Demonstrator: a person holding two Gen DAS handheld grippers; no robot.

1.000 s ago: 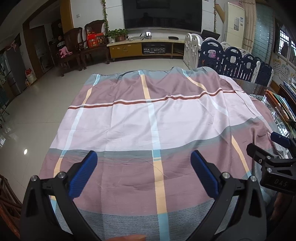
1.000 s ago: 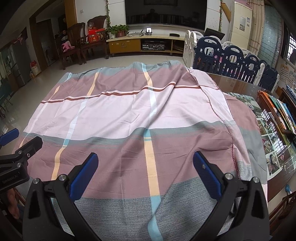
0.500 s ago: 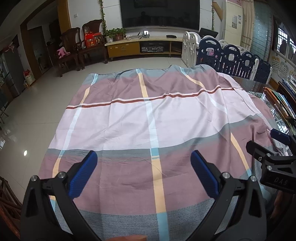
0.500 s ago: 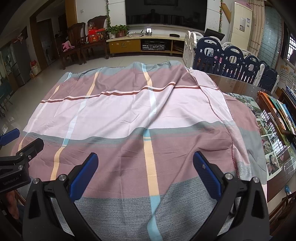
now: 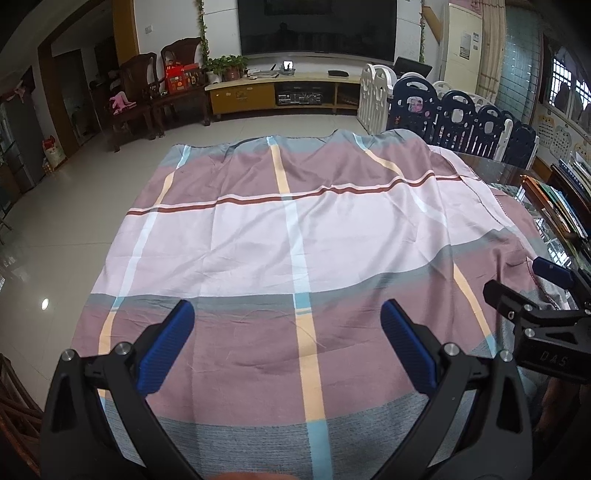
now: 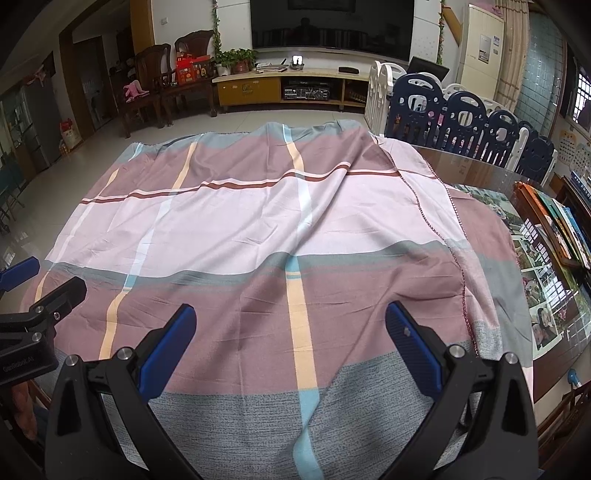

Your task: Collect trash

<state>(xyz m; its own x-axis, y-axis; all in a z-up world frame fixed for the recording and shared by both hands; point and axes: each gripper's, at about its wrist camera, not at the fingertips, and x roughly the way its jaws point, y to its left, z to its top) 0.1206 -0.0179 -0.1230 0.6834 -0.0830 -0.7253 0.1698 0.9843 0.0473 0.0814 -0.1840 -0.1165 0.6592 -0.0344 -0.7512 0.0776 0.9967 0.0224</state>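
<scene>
Almost nothing changed over the last second: view drifted slightly, both claws stay hovering. Left claw spread wide, empty; right claw likewise, gripping nothing. No trash visible anywhere on the plaid cloth covering the desk, so this fits either cleared or not yet laid out. Living room: TV stand, playpen fence at right.

A family living room in a private home: a large dark television hangs on the far wall above a long low yellow media cabinet holding electronics and a potted plant. Carved dark wooden armchairs line the left wall on a pale tiled floor. Navy-and-white playpen panels stand to the right, behind a table draped in a plaid cloth, with family photographs under its glass top.
</scene>
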